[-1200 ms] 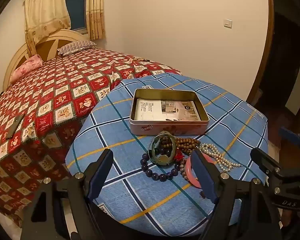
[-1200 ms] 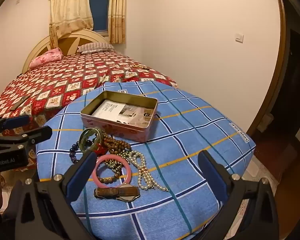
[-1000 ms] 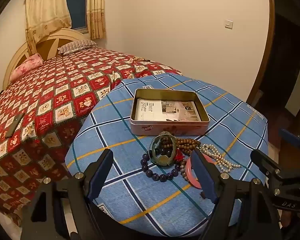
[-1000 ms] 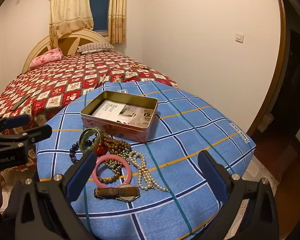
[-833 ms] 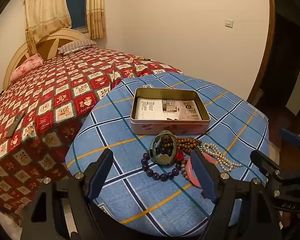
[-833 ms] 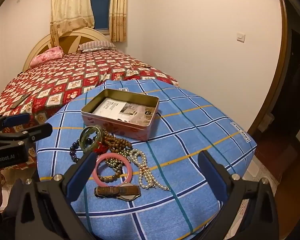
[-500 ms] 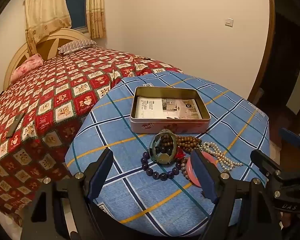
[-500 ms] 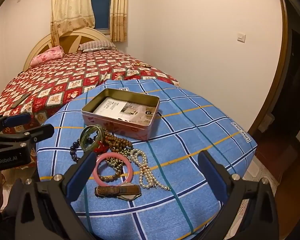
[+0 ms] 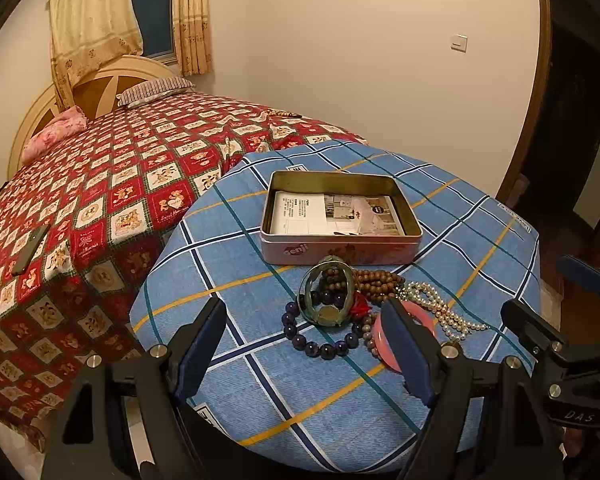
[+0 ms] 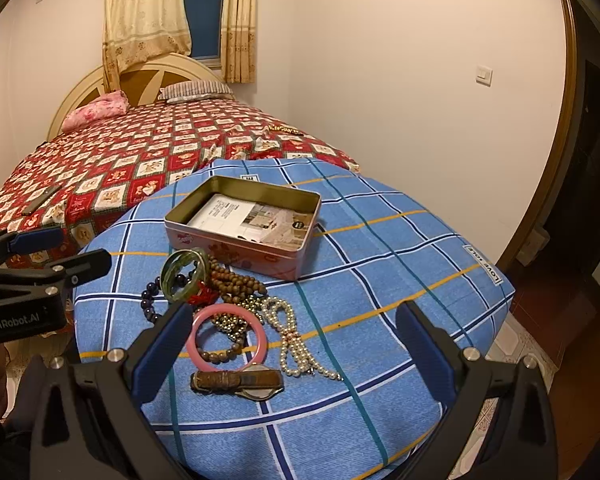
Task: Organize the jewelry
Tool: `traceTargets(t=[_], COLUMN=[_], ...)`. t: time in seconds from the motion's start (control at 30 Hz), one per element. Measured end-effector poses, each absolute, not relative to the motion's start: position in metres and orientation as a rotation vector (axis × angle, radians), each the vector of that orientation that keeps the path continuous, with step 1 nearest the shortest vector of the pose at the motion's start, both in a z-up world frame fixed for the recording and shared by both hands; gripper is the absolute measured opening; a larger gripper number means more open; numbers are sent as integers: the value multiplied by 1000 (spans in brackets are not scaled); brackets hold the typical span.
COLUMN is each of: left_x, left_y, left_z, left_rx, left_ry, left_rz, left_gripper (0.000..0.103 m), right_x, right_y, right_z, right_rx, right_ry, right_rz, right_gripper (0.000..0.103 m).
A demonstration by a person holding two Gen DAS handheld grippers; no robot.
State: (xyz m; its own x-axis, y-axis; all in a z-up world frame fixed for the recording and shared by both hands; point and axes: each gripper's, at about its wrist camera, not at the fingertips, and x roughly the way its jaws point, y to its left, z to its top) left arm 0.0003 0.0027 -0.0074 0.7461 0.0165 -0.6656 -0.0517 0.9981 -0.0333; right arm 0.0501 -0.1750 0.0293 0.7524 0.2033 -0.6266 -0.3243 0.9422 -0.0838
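Note:
An open pink tin box [image 9: 340, 246] [image 10: 236, 246] with printed paper inside sits on the blue checked table [image 9: 236, 264] [image 10: 380, 264]. In front of it lies a heap of jewelry: a green bangle [image 9: 327, 296] [image 10: 184, 274] standing tilted, a dark bead bracelet [image 9: 320, 346], wooden beads [image 9: 376, 280] [image 10: 236, 280], a pearl strand [image 9: 440, 308] [image 10: 296, 340], a pink bangle [image 9: 380, 340] [image 10: 230, 338] and a brown-strap watch [image 10: 238, 380]. My left gripper [image 9: 304, 344] hovers open just short of the heap. My right gripper [image 10: 296, 344] is open above the pearls and watch. Neither holds anything.
A bed with a red patterned quilt [image 9: 100, 184] [image 10: 140, 144] lies left of and behind the table, with a dark phone [image 9: 30, 250] on it. A wall and a wooden door frame [image 9: 528, 92] stand to the right. The table's rounded edge drops off near both grippers.
Both grippers have edged slightly toward the table, so the box and jewelry look a little nearer. The jaws stay open and no item has moved.

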Motion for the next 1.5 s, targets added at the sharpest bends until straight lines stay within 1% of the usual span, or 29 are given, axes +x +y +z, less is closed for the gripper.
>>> traceTargets(t=[1.5], left_x=[0], left_y=[3], left_z=[-9], left_rx=[-43], left_ry=[735], left_rz=[43], left_gripper=[80], right_x=[51], right_y=[-171], right_z=[24], right_rx=[-198], right_ry=[661], right_rz=[291], right_gripper=[102])
